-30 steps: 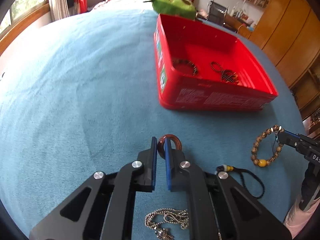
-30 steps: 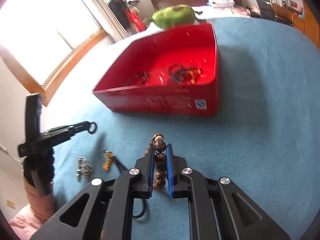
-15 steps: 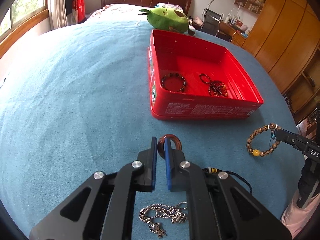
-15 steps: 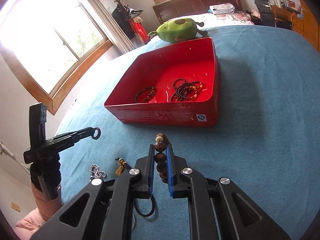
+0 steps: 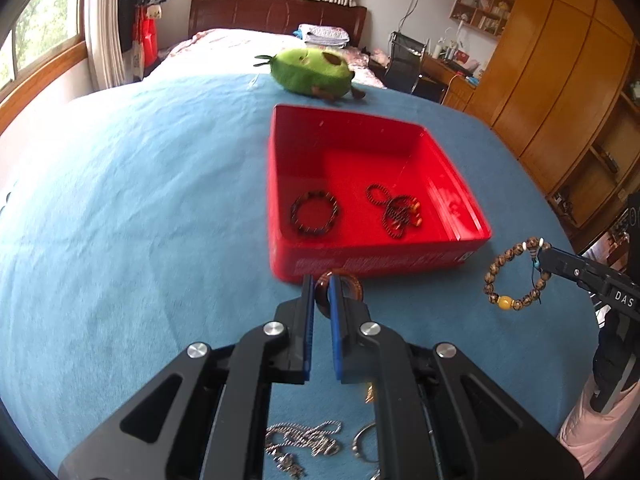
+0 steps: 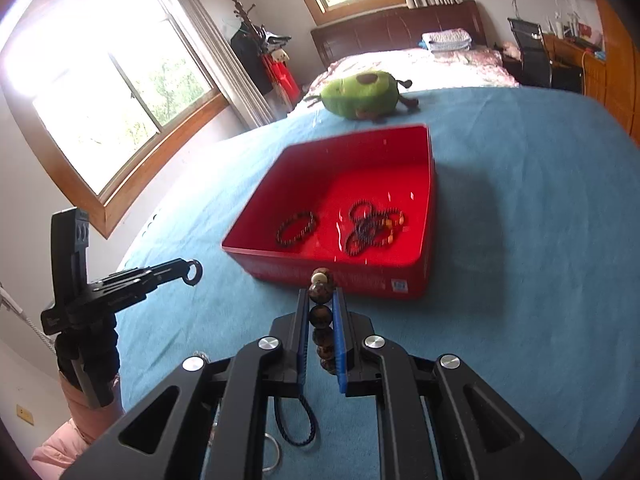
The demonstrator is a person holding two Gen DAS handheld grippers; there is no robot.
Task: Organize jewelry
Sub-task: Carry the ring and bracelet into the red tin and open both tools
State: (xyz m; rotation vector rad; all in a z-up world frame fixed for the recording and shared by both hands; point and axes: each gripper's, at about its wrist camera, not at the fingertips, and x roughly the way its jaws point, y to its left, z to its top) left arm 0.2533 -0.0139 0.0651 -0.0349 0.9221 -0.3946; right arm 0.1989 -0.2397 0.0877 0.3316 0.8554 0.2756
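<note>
Both grippers carry jewelry just short of the red box (image 5: 376,264): the left gripper (image 5: 322,292) clamped on a brown ring (image 5: 320,294), the right gripper (image 6: 323,312) pinching a bead bracelet (image 6: 321,314). The box lies straight ahead of both, its near wall closest, the left looking marginally nearer.
</note>
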